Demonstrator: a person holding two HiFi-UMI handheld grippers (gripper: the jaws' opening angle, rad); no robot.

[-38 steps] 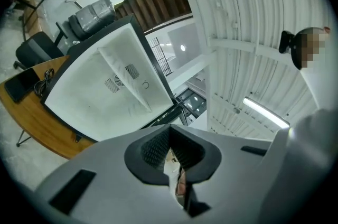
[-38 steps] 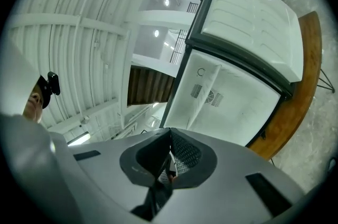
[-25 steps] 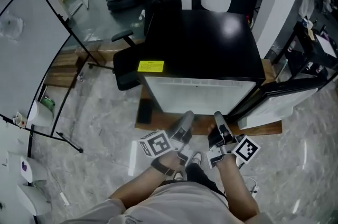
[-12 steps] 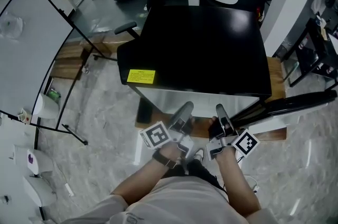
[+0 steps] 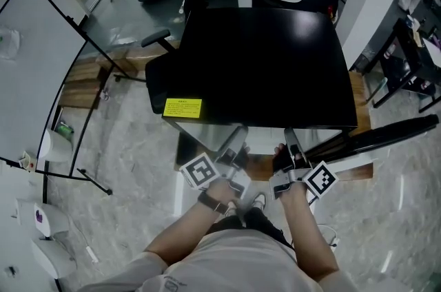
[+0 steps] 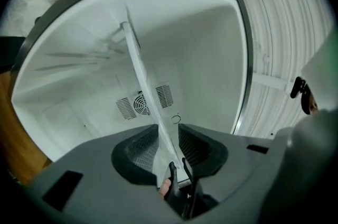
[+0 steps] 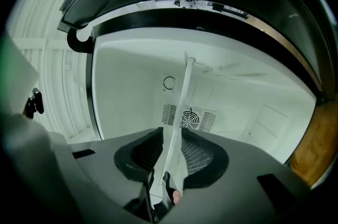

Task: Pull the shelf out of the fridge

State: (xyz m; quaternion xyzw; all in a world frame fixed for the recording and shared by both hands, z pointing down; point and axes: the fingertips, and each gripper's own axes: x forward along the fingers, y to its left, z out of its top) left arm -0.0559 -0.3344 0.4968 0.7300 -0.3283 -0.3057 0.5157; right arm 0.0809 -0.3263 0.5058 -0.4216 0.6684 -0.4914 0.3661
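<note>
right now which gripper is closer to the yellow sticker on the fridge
Left. The left gripper, jaws just opening with the shelf between them, is just right of the yellow sticker; the right gripper is farther right.

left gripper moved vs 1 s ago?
Yes. The left gripper has gone forward, its tips now at the front edge of the black-topped white fridge. Its jaws have just been opening, with the thin white shelf between them.

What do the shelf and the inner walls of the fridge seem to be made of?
Shelf: probably clear glass or plastic, glossy; its thin edge looks pale and translucent.
Inner walls: likely white moulded plastic, smooth; soft even sheen, vent grille moulded in.
</note>
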